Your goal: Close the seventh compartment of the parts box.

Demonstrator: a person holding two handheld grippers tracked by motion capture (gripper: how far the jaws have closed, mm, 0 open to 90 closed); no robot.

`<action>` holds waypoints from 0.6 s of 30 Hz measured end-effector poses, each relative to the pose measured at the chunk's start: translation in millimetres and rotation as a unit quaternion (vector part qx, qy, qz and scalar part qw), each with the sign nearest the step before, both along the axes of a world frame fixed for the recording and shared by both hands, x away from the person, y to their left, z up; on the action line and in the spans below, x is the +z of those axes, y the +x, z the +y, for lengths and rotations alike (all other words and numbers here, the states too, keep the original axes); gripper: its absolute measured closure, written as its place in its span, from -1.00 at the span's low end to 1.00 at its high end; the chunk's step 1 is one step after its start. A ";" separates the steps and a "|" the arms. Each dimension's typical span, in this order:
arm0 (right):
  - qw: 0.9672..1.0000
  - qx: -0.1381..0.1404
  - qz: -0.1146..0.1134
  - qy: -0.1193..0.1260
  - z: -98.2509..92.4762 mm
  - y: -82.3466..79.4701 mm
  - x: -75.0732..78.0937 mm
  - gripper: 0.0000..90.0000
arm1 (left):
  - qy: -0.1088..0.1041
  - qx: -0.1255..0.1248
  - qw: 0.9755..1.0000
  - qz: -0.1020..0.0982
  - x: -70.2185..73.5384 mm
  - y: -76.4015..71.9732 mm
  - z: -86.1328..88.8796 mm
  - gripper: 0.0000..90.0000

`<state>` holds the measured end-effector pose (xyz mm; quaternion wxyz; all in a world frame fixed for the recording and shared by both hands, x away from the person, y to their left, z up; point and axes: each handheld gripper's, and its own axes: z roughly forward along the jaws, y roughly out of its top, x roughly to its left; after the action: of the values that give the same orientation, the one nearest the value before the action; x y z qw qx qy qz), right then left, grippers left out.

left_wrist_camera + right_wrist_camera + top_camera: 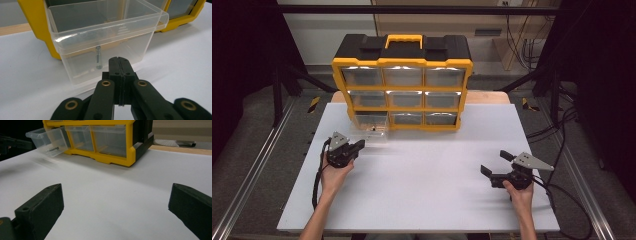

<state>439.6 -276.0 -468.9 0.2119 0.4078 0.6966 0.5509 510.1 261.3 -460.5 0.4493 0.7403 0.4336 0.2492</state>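
1. Both pairs of jaws differ: on my left gripper [119, 60] they are pressed together with nothing between them; on my right gripper [497, 167] they stand wide apart over bare table, holding nothing.

2. Lower left of the high view has my left hand [334, 172], lower right my right hand [519, 192]. Two hands, two grippers, well apart; the right one looks parked out of the way, I judge.

3. Just beyond my closed left tips, at the centre of the left gripper view, sits the clear drawer [105, 42], pulled out of the cabinet's lower-left slot. Probably it is out to give access to its contents.

4. Inside it I count one bolt [98, 57], lying lengthwise on the drawer floor. Smaller bits may lie nearby; I cannot tell.

5. Farther back, upper centre of the high view, stands the yellow cabinet [402, 62] on the white table [427, 195]: nine drawer slots, three rows of three, one yellow handle [403, 39] on top.
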 end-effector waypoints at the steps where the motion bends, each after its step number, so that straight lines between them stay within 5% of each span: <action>1: 1.000 0.000 0.000 0.000 0.0 0.0 0.0 -0.98 | -0.002 0.000 1.000 0.000 0.0 1.1 -0.2 0.99; 18: 1.000 0.000 0.001 0.002 0.0 -0.4 0.2 -0.98 | -0.008 -0.002 1.000 -0.008 0.9 12.6 -5.8 0.99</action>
<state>439.3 -276.0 -468.7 0.2103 0.4086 0.6959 0.5518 522.7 255.5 -459.6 0.4591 0.7356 0.4305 0.2505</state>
